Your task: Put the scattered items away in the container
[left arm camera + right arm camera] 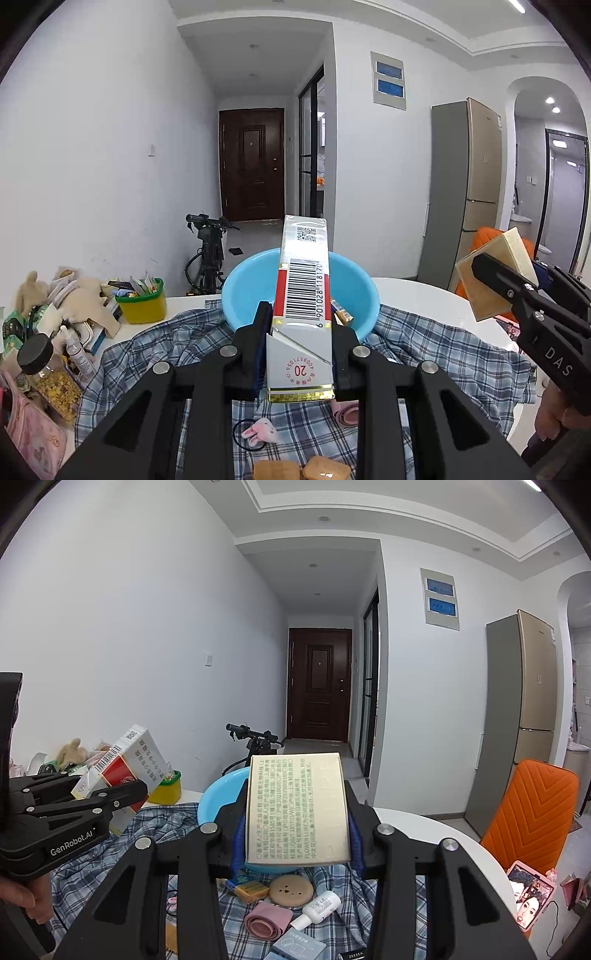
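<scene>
My left gripper point(300, 332) is shut on a long white and red carton point(301, 295) with a barcode, held up in front of the blue basin point(354, 291). It also shows in the right wrist view point(122, 771), at the left. My right gripper point(297, 812) is shut on a cream box point(298, 808) with printed text, held above the blue basin point(214, 797). In the left wrist view that box point(495, 273) is at the right, level with the basin. A small gold pack point(341, 312) lies inside the basin.
A plaid cloth point(155, 354) covers the white table point(424, 295). On it lie a bunny hair tie point(258, 432), a pink roll point(264, 921), a round tan compact point(290, 890), a white tube point(319, 908) and small boxes. A yellow-green tub point(142, 304), jar and plush clutter stand left. An orange chair point(528, 808) and a phone point(530, 895) are right.
</scene>
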Demonstrator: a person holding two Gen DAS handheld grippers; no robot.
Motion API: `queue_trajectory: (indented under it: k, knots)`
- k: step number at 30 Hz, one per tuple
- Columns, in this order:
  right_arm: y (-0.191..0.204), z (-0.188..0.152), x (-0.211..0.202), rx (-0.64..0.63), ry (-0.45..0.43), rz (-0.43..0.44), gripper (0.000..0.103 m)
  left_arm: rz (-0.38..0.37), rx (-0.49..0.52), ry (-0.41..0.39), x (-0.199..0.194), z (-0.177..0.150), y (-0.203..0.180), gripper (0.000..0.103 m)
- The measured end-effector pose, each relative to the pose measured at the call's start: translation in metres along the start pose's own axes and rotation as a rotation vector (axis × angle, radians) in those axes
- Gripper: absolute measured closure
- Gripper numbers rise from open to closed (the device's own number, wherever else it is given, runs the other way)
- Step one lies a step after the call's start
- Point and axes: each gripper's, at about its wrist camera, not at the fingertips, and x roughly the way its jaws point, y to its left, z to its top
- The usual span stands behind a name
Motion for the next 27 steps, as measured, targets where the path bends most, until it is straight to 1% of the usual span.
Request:
queue_trajectory:
  k: [4, 8, 10, 15, 18, 21, 22, 23, 24, 25, 27]
  knots:
    - [0.001, 0.000, 0.016, -0.013, 0.007, -0.002, 0.062, -0.014, -0.010, -0.008, 0.011, 0.003, 0.003, 0.077]
    - [0.003, 0.003, 0.045, -0.030, 0.042, 0.011, 0.062, -0.021, -0.017, -0.013, 0.039, 0.012, 0.004, 0.077]
    - [0.000, 0.007, 0.057, -0.024, 0.042, 0.019, 0.062, -0.019, -0.006, -0.024, 0.051, 0.018, 0.004, 0.077]
    - [-0.012, 0.020, 0.088, 0.009, 0.042, 0.008, 0.063, 0.010, 0.037, -0.061, 0.077, 0.033, -0.001, 0.077]
    - [-0.016, 0.029, 0.106, 0.017, 0.044, 0.028, 0.063, -0.023, 0.047, -0.083, 0.091, 0.043, -0.004, 0.077]
    - [-0.016, 0.036, 0.128, 0.004, 0.053, 0.024, 0.063, -0.051, 0.022, -0.067, 0.113, 0.056, 0.000, 0.077]
    - [-0.017, 0.037, 0.135, 0.000, 0.055, 0.019, 0.063, -0.049, 0.016, -0.056, 0.121, 0.060, 0.002, 0.077]
    - [-0.016, 0.039, 0.143, -0.006, 0.065, 0.020, 0.063, -0.043, 0.007, -0.027, 0.134, 0.066, 0.006, 0.077]
    - [-0.017, 0.040, 0.152, -0.009, 0.083, 0.021, 0.063, -0.027, -0.008, -0.008, 0.143, 0.071, 0.010, 0.077]
    - [-0.018, 0.042, 0.162, -0.009, 0.110, 0.010, 0.063, -0.013, -0.024, -0.005, 0.150, 0.074, 0.014, 0.077]
    - [-0.021, 0.045, 0.182, 0.007, 0.162, -0.003, 0.063, -0.008, -0.059, -0.007, 0.169, 0.084, 0.023, 0.077]
